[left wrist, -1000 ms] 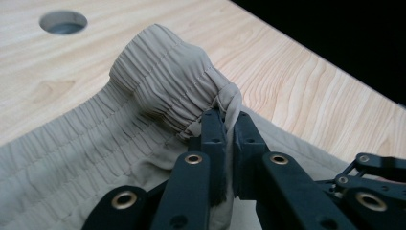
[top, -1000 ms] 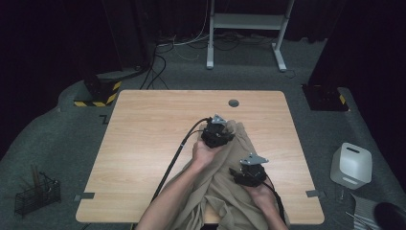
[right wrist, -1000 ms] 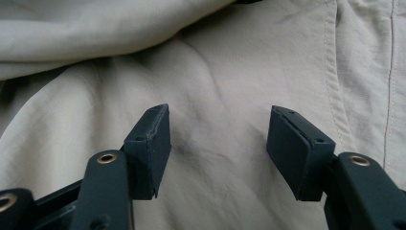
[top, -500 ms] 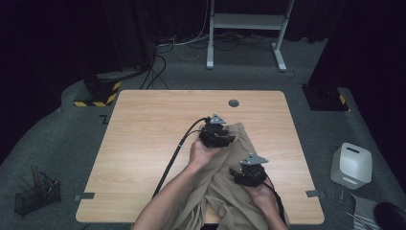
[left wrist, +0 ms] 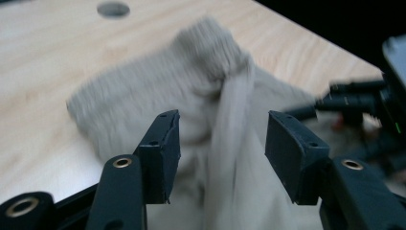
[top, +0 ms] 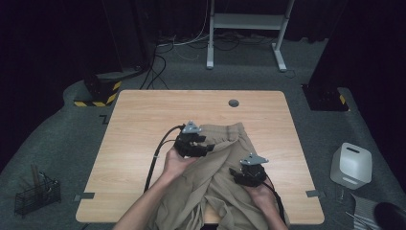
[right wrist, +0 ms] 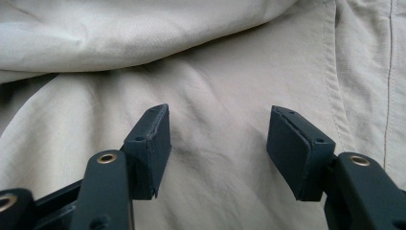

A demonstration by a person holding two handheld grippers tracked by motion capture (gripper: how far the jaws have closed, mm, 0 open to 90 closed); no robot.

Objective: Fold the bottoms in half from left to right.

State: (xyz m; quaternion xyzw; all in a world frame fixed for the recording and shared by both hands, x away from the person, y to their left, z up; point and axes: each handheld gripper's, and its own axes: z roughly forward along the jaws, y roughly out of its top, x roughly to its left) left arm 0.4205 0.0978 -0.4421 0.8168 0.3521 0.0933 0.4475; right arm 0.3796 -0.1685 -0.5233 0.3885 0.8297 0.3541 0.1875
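Left tongs [top: 200, 148] shifted toward worktop [top: 143, 124] left edge since earlier frame, jaws just opened, beige trousers [top: 225, 139] released. Right tongs [right wrist: 218, 143] agape over fabric, nothing gripped. Trousers lie near front edge, waistband nearer left tongs.

The trousers [top: 225, 177] are matt beige woven cloth, with a ribbed waistband. They lie on the table [top: 143, 124], smooth pale wood-grain. Beside the table, the floor [top: 72, 158] is grey carpet.
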